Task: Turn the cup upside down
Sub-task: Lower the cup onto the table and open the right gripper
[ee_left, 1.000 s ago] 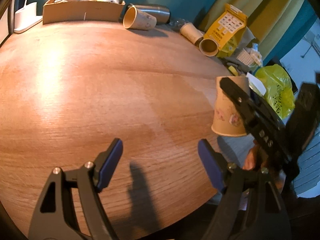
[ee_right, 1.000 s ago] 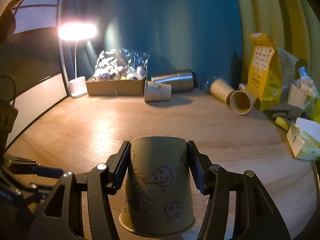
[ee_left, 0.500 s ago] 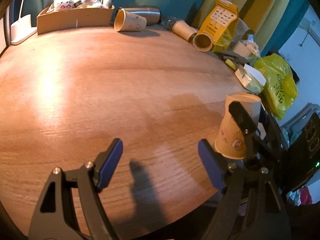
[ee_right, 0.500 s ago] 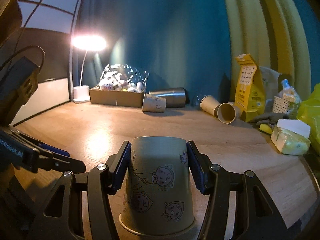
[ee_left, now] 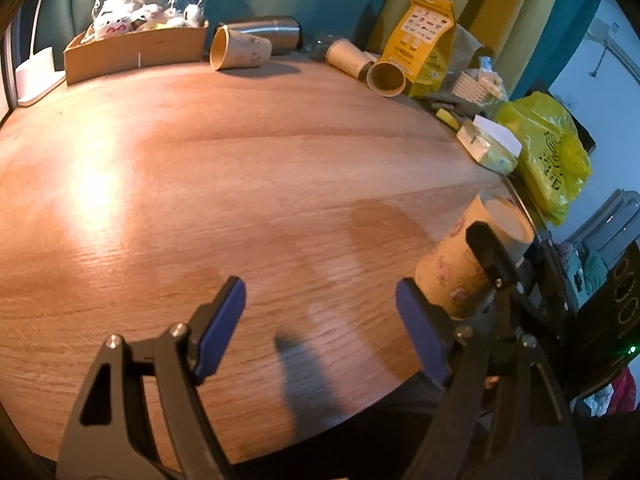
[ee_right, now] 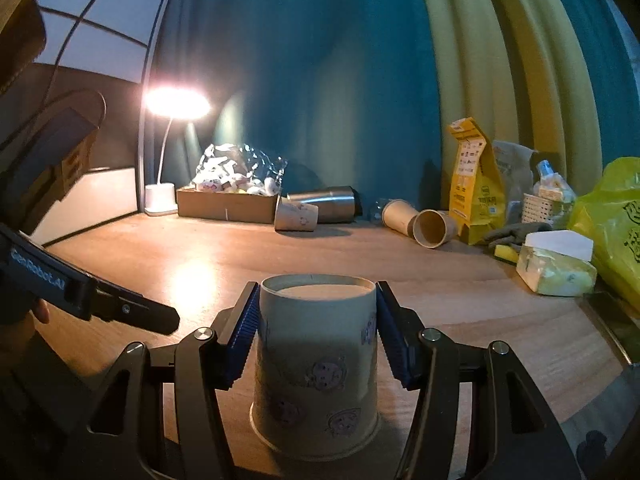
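Observation:
A tan paper cup [ee_right: 316, 372] with small cartoon prints stands upside down, rim on the wooden table [ee_right: 460, 280] near its front edge. My right gripper [ee_right: 316, 336] has its blue pads [ee_right: 242, 340] against both sides of the cup. In the left wrist view the same cup [ee_left: 464, 264] sits at the table's right edge, with the right gripper's finger across it. My left gripper [ee_left: 320, 324] is open and empty, low over the table just left of the cup.
At the back lie three paper cups [ee_right: 296, 216] [ee_right: 400, 214] [ee_right: 434, 228] on their sides, a steel tumbler [ee_right: 326, 202], a cardboard box [ee_right: 226, 204] of toys, a lit desk lamp [ee_right: 176, 104]. At the right stand a yellow bag [ee_right: 474, 184], a tissue pack [ee_right: 556, 268] and a yellow plastic bag [ee_right: 612, 224].
The cup held in my right gripper has come down a little, so its upturned bottom now shows. The left gripper's view has shifted slightly; it stays open.

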A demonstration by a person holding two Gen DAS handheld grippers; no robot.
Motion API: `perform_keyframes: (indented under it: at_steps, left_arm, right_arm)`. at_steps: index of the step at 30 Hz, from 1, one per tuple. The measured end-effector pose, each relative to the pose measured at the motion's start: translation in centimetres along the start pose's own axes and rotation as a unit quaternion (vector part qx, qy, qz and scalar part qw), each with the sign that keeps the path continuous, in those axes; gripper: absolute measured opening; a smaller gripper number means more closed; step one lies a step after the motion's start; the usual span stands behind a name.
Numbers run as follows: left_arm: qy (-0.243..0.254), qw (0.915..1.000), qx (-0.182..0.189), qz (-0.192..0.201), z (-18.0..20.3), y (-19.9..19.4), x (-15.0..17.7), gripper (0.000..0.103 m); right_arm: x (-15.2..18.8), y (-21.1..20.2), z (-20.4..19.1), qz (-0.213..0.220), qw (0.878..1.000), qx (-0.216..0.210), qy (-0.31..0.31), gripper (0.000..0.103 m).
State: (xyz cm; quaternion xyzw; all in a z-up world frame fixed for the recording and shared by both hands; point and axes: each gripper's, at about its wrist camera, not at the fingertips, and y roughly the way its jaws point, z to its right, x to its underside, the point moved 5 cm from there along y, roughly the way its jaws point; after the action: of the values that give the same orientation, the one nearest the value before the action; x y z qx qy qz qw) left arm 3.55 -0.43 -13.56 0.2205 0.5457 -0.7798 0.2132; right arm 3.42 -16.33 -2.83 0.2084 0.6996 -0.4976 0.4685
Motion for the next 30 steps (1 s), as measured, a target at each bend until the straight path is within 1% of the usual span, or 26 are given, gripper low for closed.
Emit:
perform_keyframes:
  at_steps: [11, 17, 19, 20, 21, 24, 30]
  left_arm:
    - [0.001, 1.0000, -0.005, 0.008, 0.0, -0.5, 0.0, 0.079]
    - [0.004, 0.9998, -0.011, 0.014, -0.2, -0.8, -0.1, 0.079]
    - [0.006, 0.9997, -0.013, 0.018, -0.2, -1.0, -0.2, 0.079]
    - [0.008, 0.9997, -0.014, 0.021, -0.1, -1.1, -0.2, 0.079]
    - [0.010, 0.9995, -0.015, 0.024, 0.0, -1.2, -0.3, 0.079]
    - [0.018, 0.9990, -0.020, 0.034, 0.5, -1.9, -0.2, 0.079]
    - [0.035, 0.9972, -0.027, 0.061, 1.7, -3.7, -0.3, 0.079]
  right_arm:
    - [0.2, 0.7, 0.3, -0.018, 1.000, 0.024, 0.004, 0.059]
    - [0.0, 1.4, 0.4, -0.040, 0.999, 0.022, 0.020, 0.061]
    - [-0.1, 1.5, 0.5, -0.055, 0.998, 0.020, 0.028, 0.064]
    - [-0.1, 1.6, 0.5, -0.060, 0.997, 0.021, 0.032, 0.071]
    - [-0.2, 1.5, 0.6, -0.065, 0.997, 0.022, 0.037, 0.076]
    - [-0.7, 1.2, 0.7, -0.081, 0.995, 0.024, 0.052, 0.085]
    - [-2.2, -0.4, 0.6, -0.099, 0.993, 0.035, 0.062, 0.085]
